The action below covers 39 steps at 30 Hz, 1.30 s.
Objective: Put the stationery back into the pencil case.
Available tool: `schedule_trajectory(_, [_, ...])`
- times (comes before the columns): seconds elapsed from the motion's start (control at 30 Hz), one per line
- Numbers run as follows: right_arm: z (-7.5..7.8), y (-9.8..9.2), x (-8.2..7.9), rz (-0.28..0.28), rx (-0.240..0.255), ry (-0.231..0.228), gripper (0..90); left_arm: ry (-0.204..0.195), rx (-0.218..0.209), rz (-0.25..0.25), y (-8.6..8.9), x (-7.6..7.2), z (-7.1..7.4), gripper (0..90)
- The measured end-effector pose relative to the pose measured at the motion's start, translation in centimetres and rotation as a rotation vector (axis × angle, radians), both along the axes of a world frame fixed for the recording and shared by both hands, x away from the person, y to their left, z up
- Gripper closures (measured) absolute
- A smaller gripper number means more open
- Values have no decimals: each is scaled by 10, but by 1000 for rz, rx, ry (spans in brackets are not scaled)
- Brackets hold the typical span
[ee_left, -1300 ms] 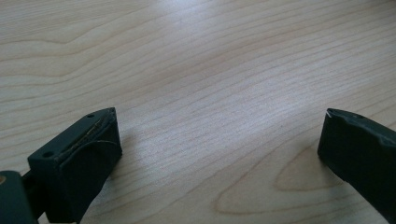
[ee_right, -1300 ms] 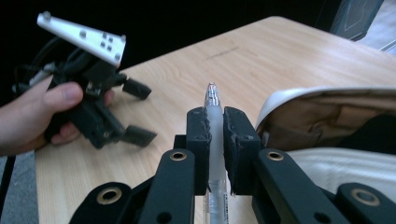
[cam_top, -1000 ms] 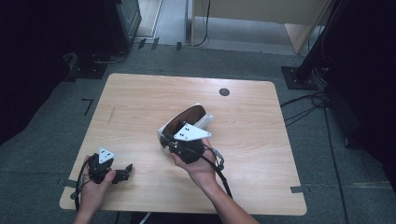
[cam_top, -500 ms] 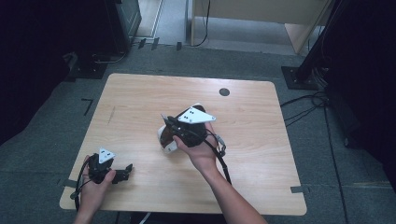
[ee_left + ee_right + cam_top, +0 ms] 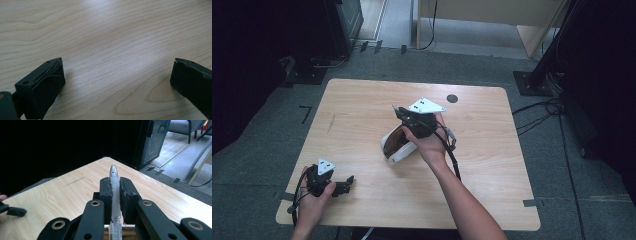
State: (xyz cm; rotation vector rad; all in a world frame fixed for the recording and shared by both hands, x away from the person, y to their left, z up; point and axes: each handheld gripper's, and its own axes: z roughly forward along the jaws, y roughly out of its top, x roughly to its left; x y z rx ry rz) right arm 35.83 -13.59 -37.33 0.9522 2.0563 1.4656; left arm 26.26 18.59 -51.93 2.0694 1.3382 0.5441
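Observation:
My right gripper (image 5: 398,111) hovers above the middle of the wooden table (image 5: 492,165), shut on a clear pen (image 5: 113,171). In the right gripper view the pen runs lengthwise between the pads (image 5: 106,191) of the right gripper (image 5: 114,182), and its tip sticks out past them. Just below that hand lies an open white case with a brown inside (image 5: 394,145). My left gripper (image 5: 347,183) rests near the front left corner. Its jaws stand wide open over bare wood, as the left gripper view shows of the left gripper (image 5: 116,66).
A small black round cap (image 5: 452,98) sits in the tabletop near the far edge. A faint dark streak (image 5: 331,122) marks the left part. Dark equipment (image 5: 347,20) and a stand base (image 5: 532,82) with cables stand on the floor beyond the table.
My right hand has lifted and moved toward the far side with the pen, uncovering more of the white case. The left hand has stayed still.

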Motion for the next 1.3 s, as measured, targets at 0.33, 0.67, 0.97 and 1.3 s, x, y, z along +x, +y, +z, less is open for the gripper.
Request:
schedule_trajectory(0.33, [-4,-1,26,-31,16,10,817,1,-1,-2,0,0,0,0])
schedule_trajectory(0.67, [-7,1,41,-43,29,-1,816,1,0,-3,0,0,0,0])
schedule_trajectory(0.97, [-15,-3,49,-60,33,-6,815,0,-2,-2,0,0,0,0])
schedule_trajectory(1.3, [-17,-6,49,-68,26,-8,815,-1,-2,-3,0,0,0,0])
